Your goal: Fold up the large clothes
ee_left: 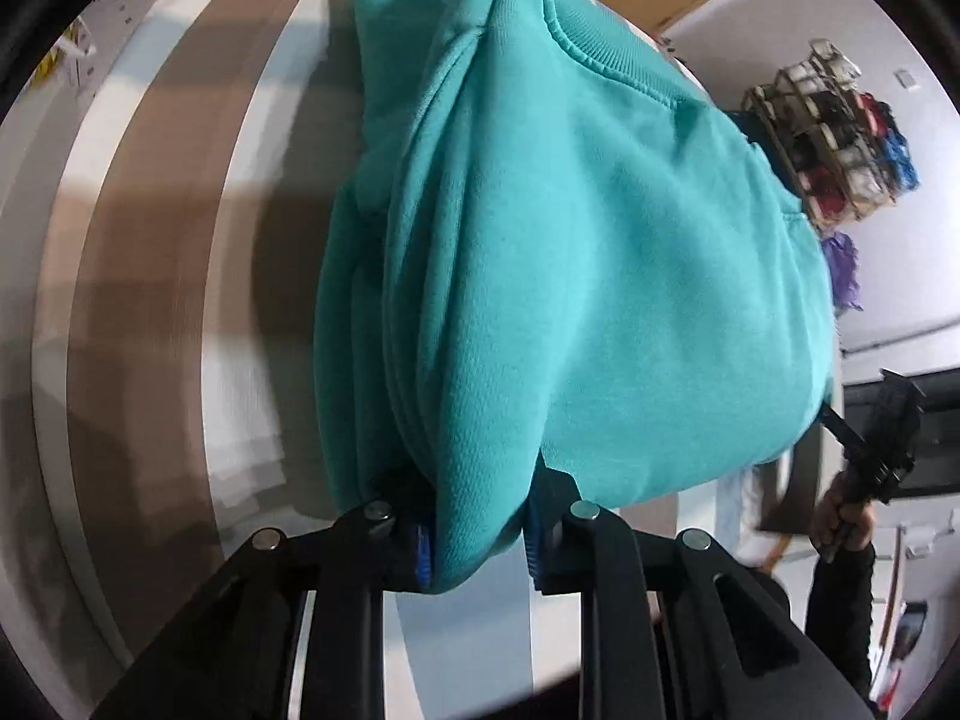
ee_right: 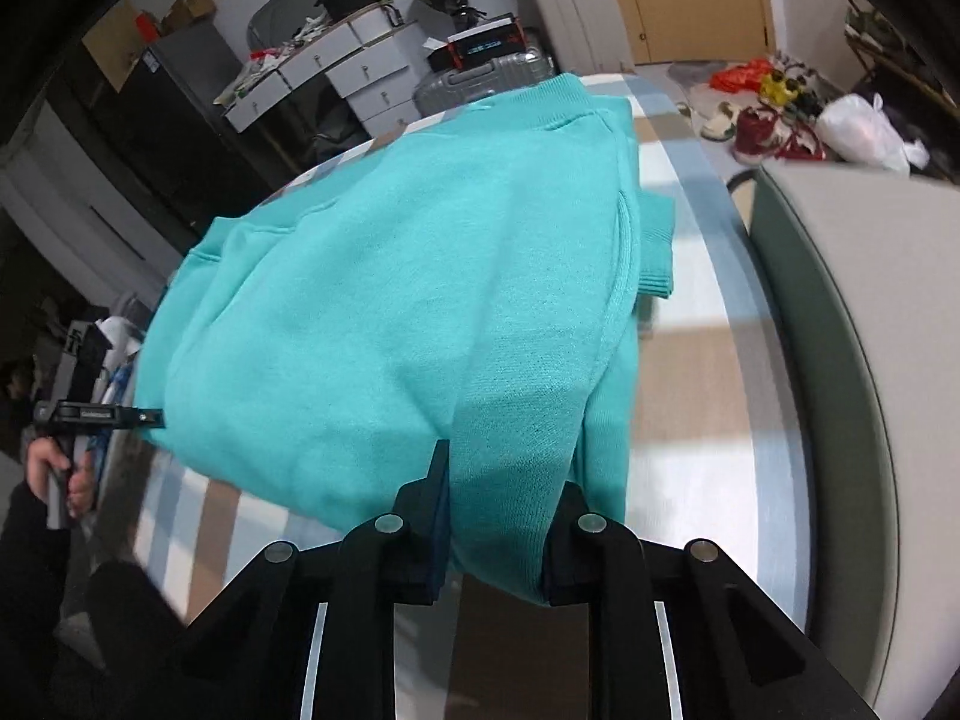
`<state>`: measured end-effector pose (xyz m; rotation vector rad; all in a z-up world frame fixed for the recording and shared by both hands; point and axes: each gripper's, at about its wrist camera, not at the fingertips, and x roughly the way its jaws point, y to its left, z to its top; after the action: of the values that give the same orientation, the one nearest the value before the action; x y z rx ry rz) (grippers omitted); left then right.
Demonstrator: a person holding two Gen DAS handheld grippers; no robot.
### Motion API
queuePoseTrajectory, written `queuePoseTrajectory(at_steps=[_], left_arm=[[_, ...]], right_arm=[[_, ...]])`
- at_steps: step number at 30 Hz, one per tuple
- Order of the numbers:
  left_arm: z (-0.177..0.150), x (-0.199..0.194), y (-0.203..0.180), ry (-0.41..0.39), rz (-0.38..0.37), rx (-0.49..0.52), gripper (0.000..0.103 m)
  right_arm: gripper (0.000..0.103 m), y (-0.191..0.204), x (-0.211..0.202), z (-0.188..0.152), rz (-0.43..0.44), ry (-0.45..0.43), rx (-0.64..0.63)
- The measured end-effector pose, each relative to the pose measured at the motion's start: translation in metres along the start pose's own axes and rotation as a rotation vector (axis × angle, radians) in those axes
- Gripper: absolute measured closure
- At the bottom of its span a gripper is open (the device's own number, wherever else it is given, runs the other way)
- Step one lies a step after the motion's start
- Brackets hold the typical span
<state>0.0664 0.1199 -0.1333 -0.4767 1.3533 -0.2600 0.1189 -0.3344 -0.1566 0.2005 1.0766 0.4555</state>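
A teal sweatshirt (ee_left: 576, 252) lies folded over itself on a striped cover (ee_left: 156, 276), its ribbed edge toward the far side. My left gripper (ee_left: 477, 534) is shut on a bunched fold at the near edge, the cloth pinched between the blue pads. In the right wrist view the same sweatshirt (ee_right: 384, 300) spreads ahead, a ribbed cuff sticking out at its right side. My right gripper (ee_right: 498, 534) is shut on another thick fold at the near edge. Each gripper shows in the other's view, held by a hand: the right gripper (ee_left: 840, 420) and the left gripper (ee_right: 150, 415).
The striped cover (ee_right: 708, 360) runs under the garment in brown, white and blue bands. A grey cushioned edge (ee_right: 852, 312) borders it on the right. Drawers, a suitcase (ee_right: 480, 81) and clutter stand behind; a shelf of items (ee_left: 840, 138) hangs on the far wall.
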Motion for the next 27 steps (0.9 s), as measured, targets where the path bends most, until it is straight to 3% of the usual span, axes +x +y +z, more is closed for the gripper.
queuePoseTrajectory(at_steps=[4, 7, 9, 10, 12, 13, 15, 16, 17, 19, 21, 23, 24, 25, 26, 27], left_arm=[[-0.053, -0.019, 0.002, 0.025, -0.063, 0.011, 0.087], [-0.059, -0.029, 0.011, 0.052, -0.009, -0.027, 0.077], [-0.044, -0.044, 0.019, 0.012, 0.043, -0.045, 0.075], [-0.039, -0.056, 0.016, -0.028, 0.062, -0.023, 0.075], [-0.033, -0.080, 0.007, -0.120, 0.078, 0.037, 0.072], [-0.025, -0.089, 0.002, -0.156, 0.070, 0.059, 0.066], [-0.004, -0.102, -0.007, -0.230, 0.049, 0.066, 0.023], [0.004, -0.104, -0.012, -0.264, 0.042, 0.078, 0.020], [0.004, -0.103, -0.011, -0.276, 0.045, 0.098, 0.020], [0.038, -0.084, -0.016, -0.246, 0.060, 0.126, 0.020], [0.052, -0.067, -0.008, -0.198, 0.044, 0.113, 0.020], [0.059, -0.049, -0.003, -0.145, 0.020, 0.097, 0.020], [0.065, -0.040, -0.001, -0.122, 0.007, 0.085, 0.023], [0.067, -0.030, 0.002, -0.098, -0.013, 0.077, 0.030], [0.065, -0.026, 0.001, -0.073, -0.029, 0.068, 0.048], [0.066, -0.025, -0.001, -0.056, -0.022, 0.091, 0.056]], right_arm=[[0.082, 0.004, -0.025, -0.043, 0.023, 0.064, -0.009], [0.076, 0.004, -0.040, -0.065, 0.032, 0.112, -0.014], [0.063, 0.003, -0.057, -0.070, -0.020, 0.055, -0.033], [0.062, 0.002, -0.067, -0.070, -0.038, 0.009, -0.034], [0.041, 0.001, -0.091, -0.064, -0.052, -0.088, -0.031], [0.035, -0.001, -0.102, -0.060, -0.058, -0.144, -0.026], [0.023, 0.003, -0.120, -0.053, -0.062, -0.253, -0.042], [0.020, 0.007, -0.122, -0.041, -0.059, -0.284, -0.068], [0.015, 0.009, -0.120, -0.031, -0.061, -0.292, -0.085], [0.014, 0.013, -0.100, -0.001, -0.072, -0.271, -0.098], [0.014, 0.016, -0.075, 0.021, -0.077, -0.240, -0.092], [0.014, 0.015, -0.043, 0.046, -0.112, -0.176, -0.114], [0.015, 0.017, -0.033, 0.043, -0.132, -0.145, -0.124], [0.016, 0.016, -0.018, 0.052, -0.156, -0.111, -0.137], [0.017, 0.015, -0.009, 0.055, -0.176, -0.093, -0.141], [0.027, 0.011, 0.000, 0.057, -0.193, -0.069, -0.138]])
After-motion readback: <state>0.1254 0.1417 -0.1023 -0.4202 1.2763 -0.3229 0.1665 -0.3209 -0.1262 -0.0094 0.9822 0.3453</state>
